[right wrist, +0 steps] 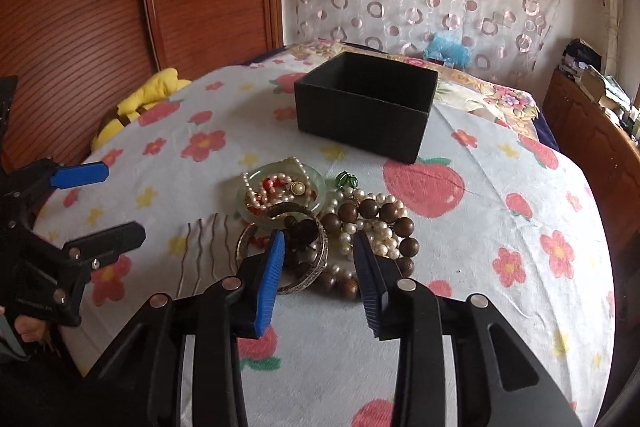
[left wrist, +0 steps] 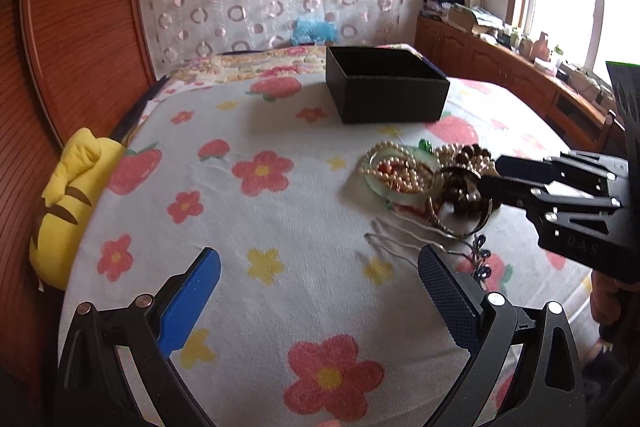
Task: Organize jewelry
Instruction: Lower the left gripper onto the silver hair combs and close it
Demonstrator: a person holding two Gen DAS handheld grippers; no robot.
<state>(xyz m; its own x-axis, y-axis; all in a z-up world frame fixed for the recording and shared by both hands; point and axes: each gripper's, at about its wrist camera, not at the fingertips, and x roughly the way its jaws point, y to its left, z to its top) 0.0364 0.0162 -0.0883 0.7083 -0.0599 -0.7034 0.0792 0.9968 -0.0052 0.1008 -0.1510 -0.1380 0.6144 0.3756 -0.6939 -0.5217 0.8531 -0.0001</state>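
Right gripper (right wrist: 318, 259) jaws part-open astride silver bangle (right wrist: 316, 259), not pinching. Left gripper (left wrist: 316, 291) wide open, empty. Risk: tangled wooden beads (right wrist: 372, 215) dragged along, spilling short of black box (right wrist: 362, 107).

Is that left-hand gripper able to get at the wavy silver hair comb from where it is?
Probably yes. The left gripper hangs open over bare floral bedspread, and the wavy silver hair comb lies just ahead beside its right finger, uncovered. The right gripper works at the jewelry pile farther back, seemingly clear of that path.
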